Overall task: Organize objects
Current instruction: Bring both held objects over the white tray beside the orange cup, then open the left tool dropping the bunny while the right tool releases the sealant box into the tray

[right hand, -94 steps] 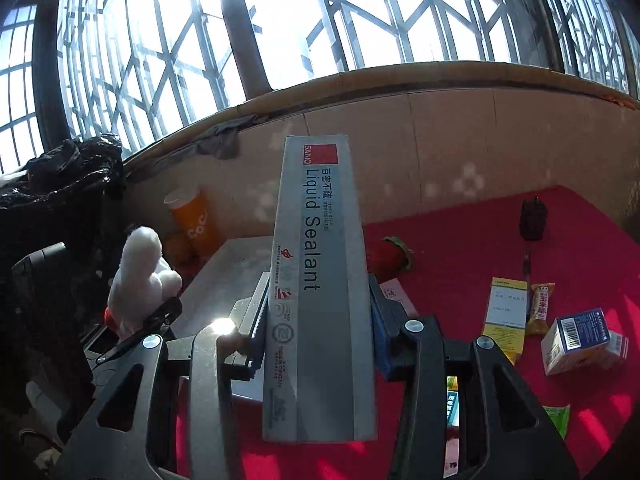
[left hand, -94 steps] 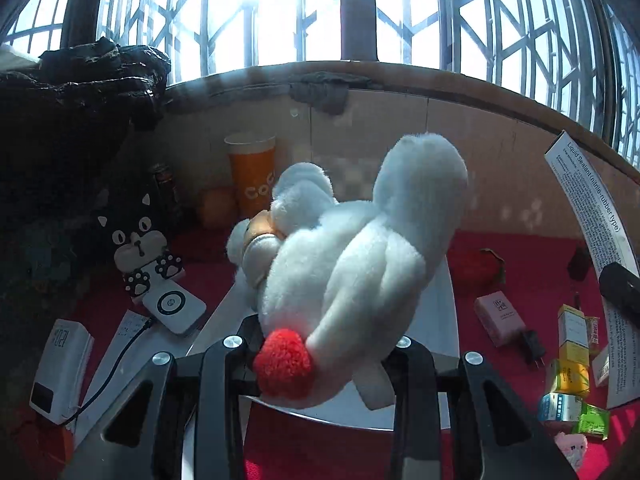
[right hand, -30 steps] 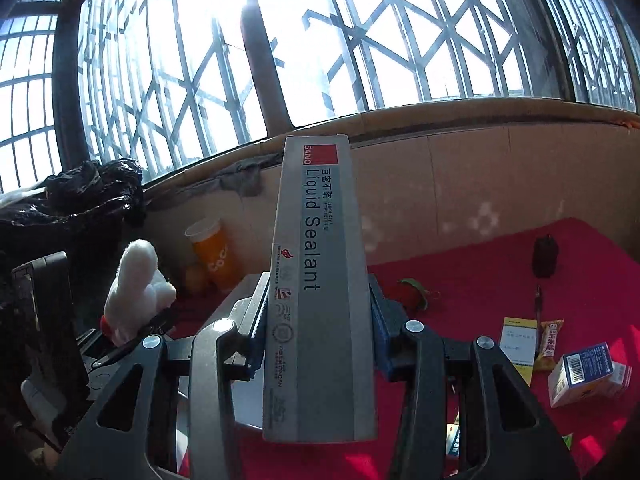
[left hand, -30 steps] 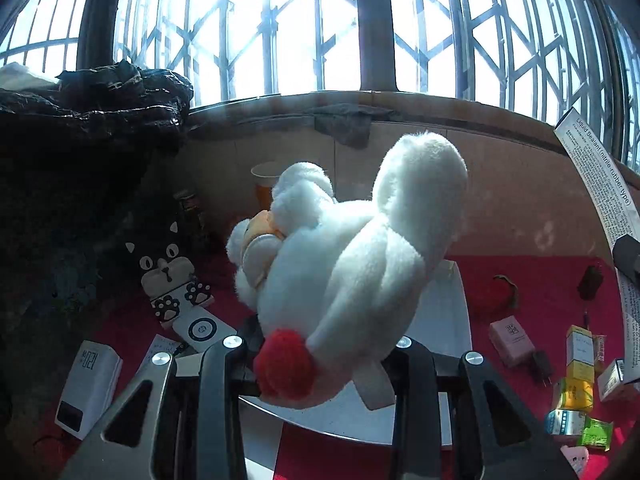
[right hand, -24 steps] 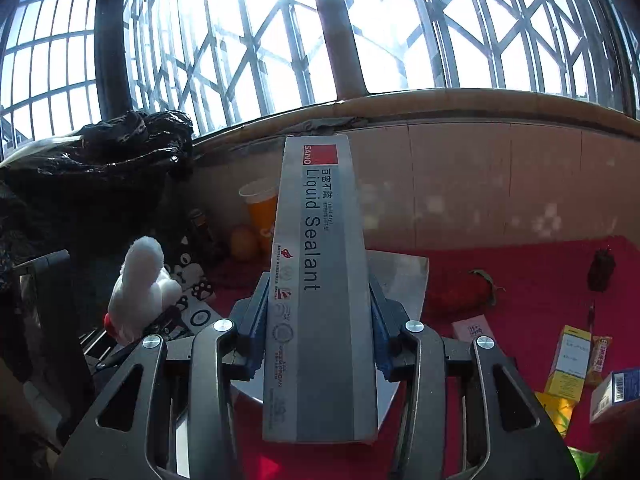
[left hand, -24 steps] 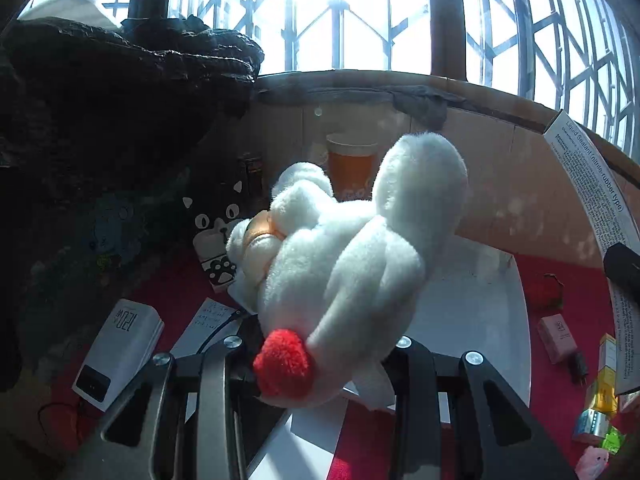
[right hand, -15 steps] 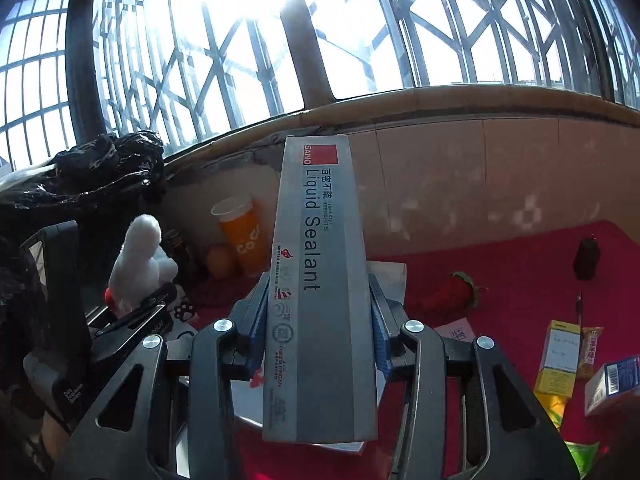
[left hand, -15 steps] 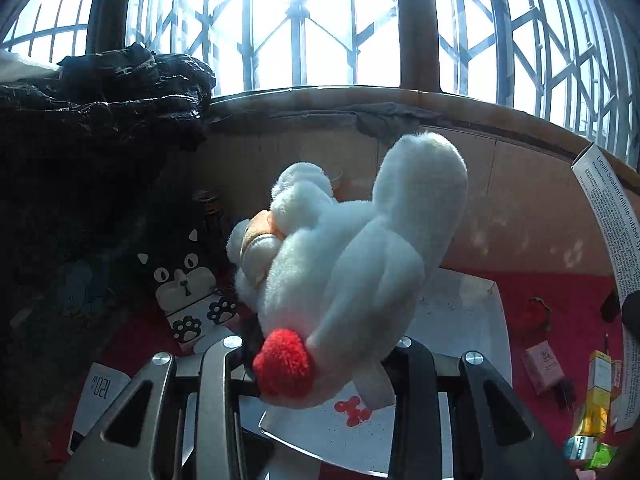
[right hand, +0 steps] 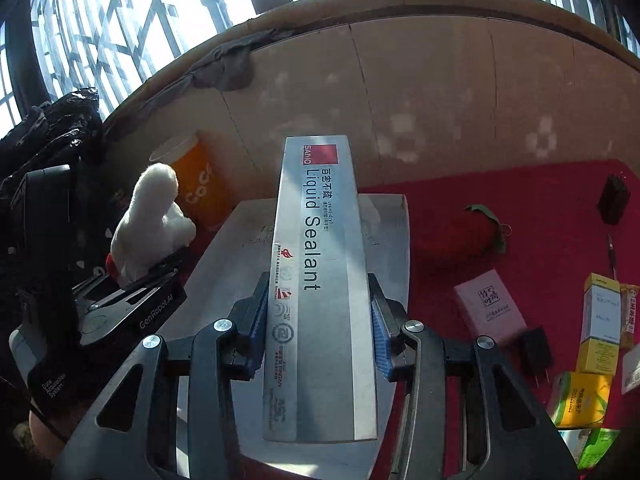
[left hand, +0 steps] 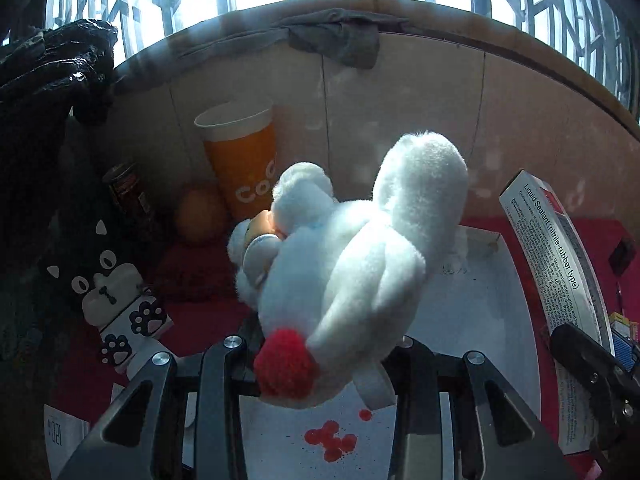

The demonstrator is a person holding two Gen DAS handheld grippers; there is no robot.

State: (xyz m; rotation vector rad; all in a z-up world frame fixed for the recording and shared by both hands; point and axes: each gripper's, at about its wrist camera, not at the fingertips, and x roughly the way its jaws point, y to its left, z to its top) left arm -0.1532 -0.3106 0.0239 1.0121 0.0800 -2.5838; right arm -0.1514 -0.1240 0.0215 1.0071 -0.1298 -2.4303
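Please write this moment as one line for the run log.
left: shut on plush toy | right: shut on sealant box | both over white tray

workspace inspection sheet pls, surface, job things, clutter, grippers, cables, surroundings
surface: red cloth with a white tray on it; red spots on the tray's near part.
job's things: white plush toy and grey sealant box, each held above the tray.
clutter: orange cup, dark can and cat-face stand at the left; pink box, yellow boxes and red strawberry toy at the right.
grippers: left gripper shut on the plush toy; right gripper shut on the sealant box.
cables: nothing seen.
surroundings: tan wall panel, barred window above, black bag at the left.
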